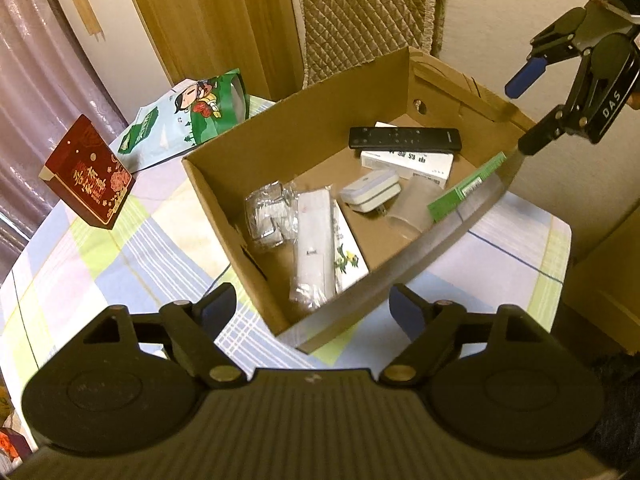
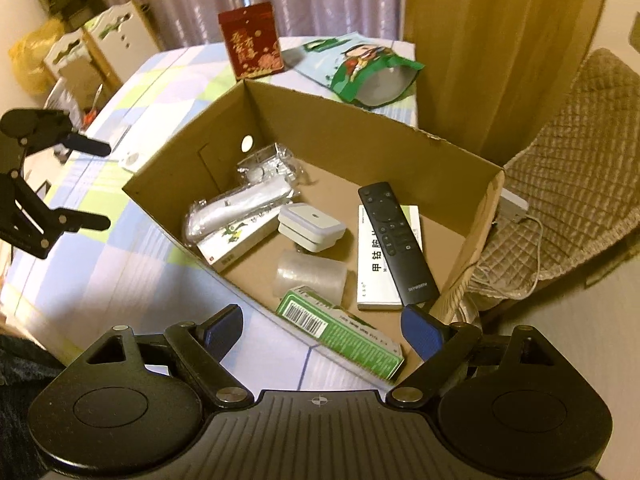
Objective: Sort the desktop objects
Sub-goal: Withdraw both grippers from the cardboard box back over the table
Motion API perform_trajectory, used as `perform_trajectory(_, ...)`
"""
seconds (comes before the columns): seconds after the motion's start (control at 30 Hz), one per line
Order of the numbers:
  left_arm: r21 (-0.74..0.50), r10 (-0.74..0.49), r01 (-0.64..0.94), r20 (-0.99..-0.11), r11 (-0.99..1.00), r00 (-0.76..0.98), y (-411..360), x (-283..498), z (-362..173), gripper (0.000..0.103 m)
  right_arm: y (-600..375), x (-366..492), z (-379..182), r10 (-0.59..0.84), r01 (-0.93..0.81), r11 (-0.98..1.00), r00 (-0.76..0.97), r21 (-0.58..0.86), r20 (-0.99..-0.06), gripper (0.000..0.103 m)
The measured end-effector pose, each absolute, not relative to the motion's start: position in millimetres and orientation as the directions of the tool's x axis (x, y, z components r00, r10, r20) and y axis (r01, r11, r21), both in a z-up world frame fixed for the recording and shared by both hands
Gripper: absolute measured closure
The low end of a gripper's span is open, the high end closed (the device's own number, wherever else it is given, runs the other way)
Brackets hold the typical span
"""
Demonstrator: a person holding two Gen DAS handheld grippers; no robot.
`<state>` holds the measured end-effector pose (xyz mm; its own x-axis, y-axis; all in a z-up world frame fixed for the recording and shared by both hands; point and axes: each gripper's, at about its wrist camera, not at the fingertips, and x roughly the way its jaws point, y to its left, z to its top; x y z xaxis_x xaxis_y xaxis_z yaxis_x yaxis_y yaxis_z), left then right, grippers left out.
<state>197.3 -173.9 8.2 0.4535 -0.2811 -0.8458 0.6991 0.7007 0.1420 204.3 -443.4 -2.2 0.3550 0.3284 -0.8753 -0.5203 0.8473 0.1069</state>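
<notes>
**Red box and pouch left outside the carton**

On the counter beyond the carton [image 2: 360,128], the red box [image 2: 251,40] stands upright at upper centre of the right wrist view, the green pouch [image 2: 360,68] lying flat just right of it. In the left wrist view the box [image 1: 89,172] sits at left, probably nearer the left gripper [image 1: 310,310]. Both the left and the right gripper [image 2: 322,330] have jaws spread wide, holding nothing. The box is dark red with gold lettering

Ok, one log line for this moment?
left gripper: open, empty | right gripper: open, empty | cardboard box: remote, green box inside | red box: still outside
</notes>
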Motion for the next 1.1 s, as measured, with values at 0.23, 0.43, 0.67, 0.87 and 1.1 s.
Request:
perform_trajectory(0.23, 0.135, -0.295, 0.71, -0.844, 0.691, 0.448, -156, 187, 9, 0.021, -438, 179, 6, 0.31, -0.442, 0.891, 0.43, 0.102, -0.848, 0.014)
perform_trajectory(0.43, 0.128, -0.302, 0.711, -0.843, 0.692, 0.445, -137, 181, 9, 0.021, -427, 159, 7, 0.309, -0.388, 0.914, 0.472, 0.12, -0.826, 0.014)
perform_trajectory(0.67, 0.112, -0.305, 0.701, -0.844, 0.704, 0.441, -108, 173, 7, 0.02, -400, 138, -2, 0.306, -0.368, 0.921, 0.474, 0.13, -0.826, 0.014)
perform_trajectory(0.87, 0.092, -0.296, 0.669, -0.847, 0.737, 0.442, -73, 160, 0, 0.019, -361, 120, -23, 0.332, -0.367, 0.915, 0.458, 0.165, -0.825, 0.014)
perform_trajectory(1.1, 0.086, -0.247, 0.593, -0.854, 0.801, 0.458, -16, 142, -11, 0.018, -302, 106, -52, 0.381, -0.415, 0.887, 0.414, 0.201, -0.827, 0.014)
